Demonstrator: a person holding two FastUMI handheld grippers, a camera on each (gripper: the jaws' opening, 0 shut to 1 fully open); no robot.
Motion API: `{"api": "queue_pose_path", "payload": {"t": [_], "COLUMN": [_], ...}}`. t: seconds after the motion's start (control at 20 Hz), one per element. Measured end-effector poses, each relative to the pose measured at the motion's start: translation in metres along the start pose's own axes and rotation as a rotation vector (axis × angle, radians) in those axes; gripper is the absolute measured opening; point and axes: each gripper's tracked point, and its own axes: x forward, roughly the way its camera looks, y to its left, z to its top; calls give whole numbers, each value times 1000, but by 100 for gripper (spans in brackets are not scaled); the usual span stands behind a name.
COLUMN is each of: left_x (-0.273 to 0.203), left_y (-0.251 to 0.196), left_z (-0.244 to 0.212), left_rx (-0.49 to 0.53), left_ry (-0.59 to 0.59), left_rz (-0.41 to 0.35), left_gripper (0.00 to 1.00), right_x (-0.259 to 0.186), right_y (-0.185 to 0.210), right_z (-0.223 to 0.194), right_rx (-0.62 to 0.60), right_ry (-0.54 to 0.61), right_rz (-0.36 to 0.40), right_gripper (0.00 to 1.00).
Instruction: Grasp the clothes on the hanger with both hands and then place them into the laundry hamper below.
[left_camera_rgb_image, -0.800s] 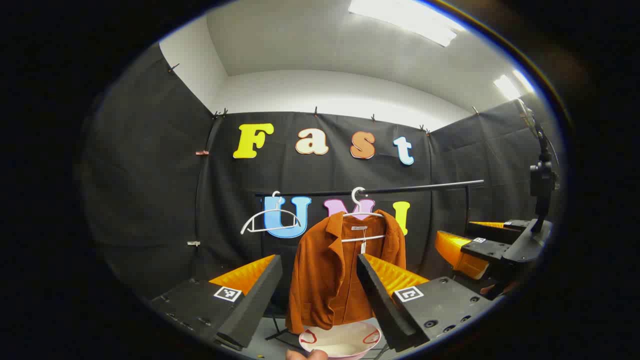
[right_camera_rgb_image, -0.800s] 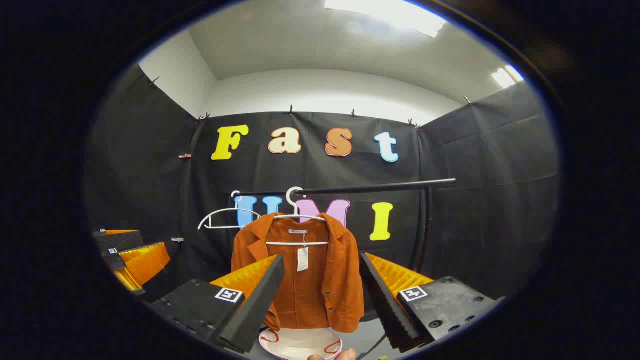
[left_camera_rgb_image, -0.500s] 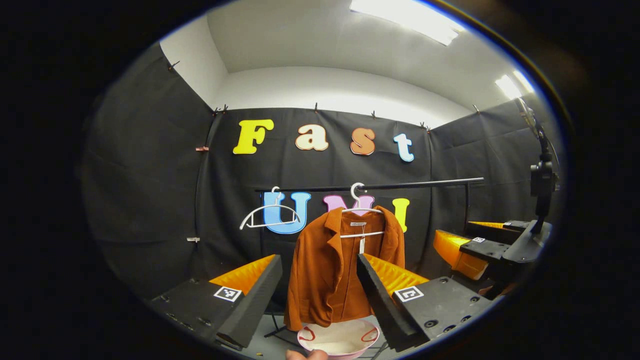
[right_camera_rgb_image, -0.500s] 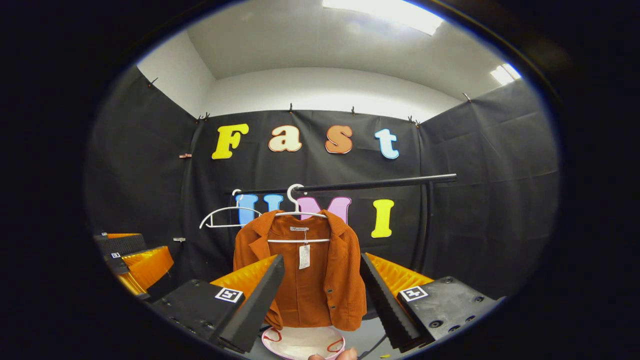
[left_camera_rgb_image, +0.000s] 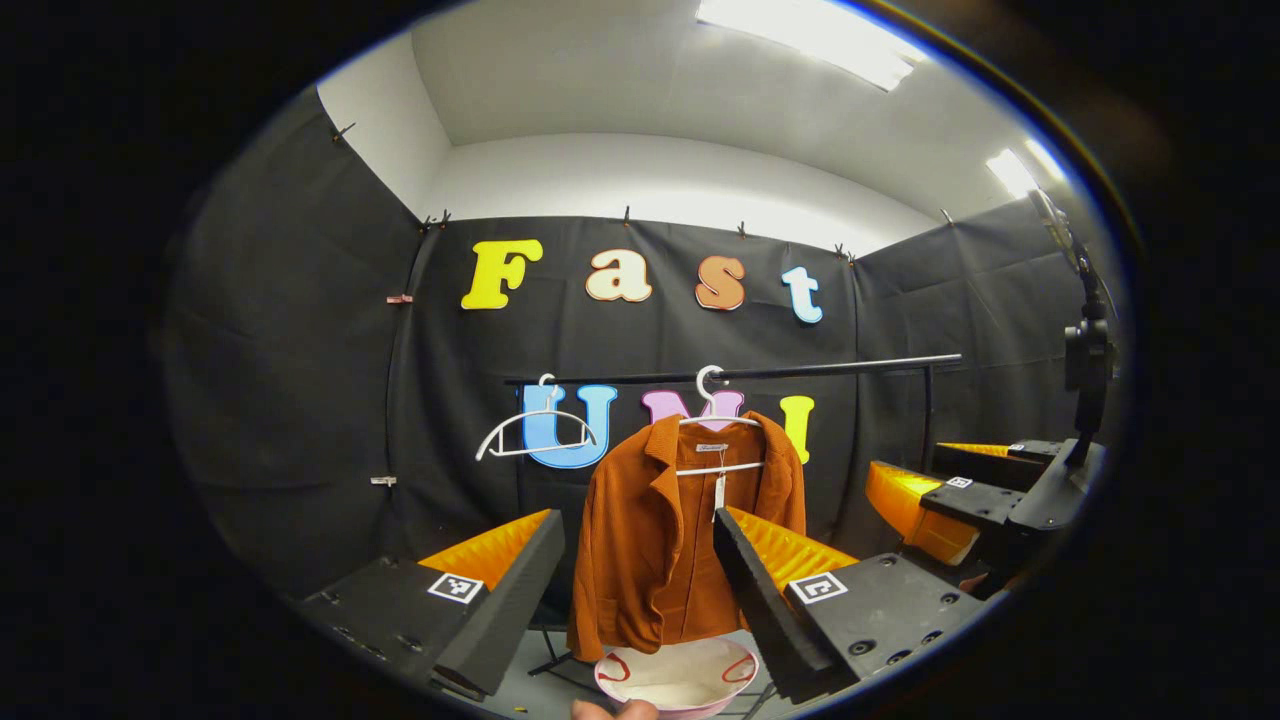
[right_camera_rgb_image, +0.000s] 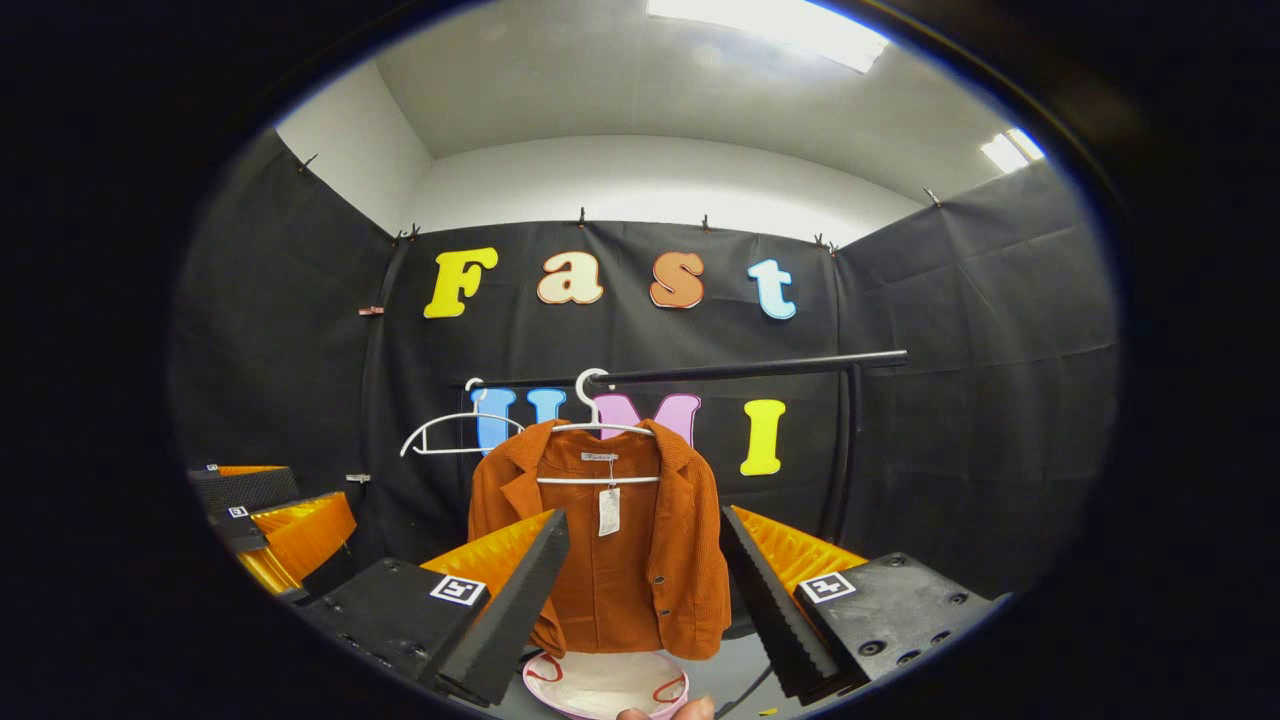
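An orange-brown jacket (left_camera_rgb_image: 660, 540) (right_camera_rgb_image: 620, 560) hangs on a white hanger (left_camera_rgb_image: 715, 420) (right_camera_rgb_image: 600, 428) from a black rail (left_camera_rgb_image: 830, 368) (right_camera_rgb_image: 760, 368). Below it stands a white hamper with red handles (left_camera_rgb_image: 675, 680) (right_camera_rgb_image: 605, 685). My left gripper (left_camera_rgb_image: 638, 535) is open, some way in front of the jacket, nothing between its fingers. My right gripper (right_camera_rgb_image: 645, 535) is open too, facing the jacket's front from a distance. In the left gripper view the right gripper (left_camera_rgb_image: 985, 500) shows at the far right; in the right gripper view the left gripper (right_camera_rgb_image: 270, 510) shows at the far left.
An empty white hanger (left_camera_rgb_image: 537, 435) (right_camera_rgb_image: 455, 438) hangs on the rail left of the jacket. The rail's upright post (right_camera_rgb_image: 850, 450) stands at the right. A black stand (left_camera_rgb_image: 1085, 380) rises at the right edge of the left gripper view. Fingertips of a hand (left_camera_rgb_image: 615, 710) show at the bottom.
Both views have drifted slightly, so the jacket and rail sit a little higher in frame than 0.8 s ago. Both grippers stay open.
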Motion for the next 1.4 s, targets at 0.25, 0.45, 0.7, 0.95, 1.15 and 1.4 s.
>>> {"api": "queue_pose_path", "payload": {"t": [0.25, 0.45, 0.7, 0.95, 1.15, 1.4], "left_x": [24, 68, 150, 237, 288, 323], "left_y": [-6, -23, -27, -24, -27, -17], "left_z": [-9, -26, -48, -83, -111, -127], "left_rx": [11, 5, 41, 67, 104, 145], "left_ry": [-6, -5, -18, -18, 11, 6], "left_rz": [-15, -47, -4, 64, 98, 188], "left_gripper": [95, 95, 95, 95, 95, 94], "right_x": [11, 52, 138, 230, 283, 329], "right_y": [-9, -28, -34, -40, -47, -50], "right_z": [-4, -18, -54, -103, -136, -164], "right_rx": [-18, -10, 5, 53, 75, 80], "right_ry": [-1, -5, 11, 53, 80, 102], "right_rz": [-7, -18, 28, 54, 65, 75], "right_gripper": [97, 97, 98, 98, 98, 98]}}
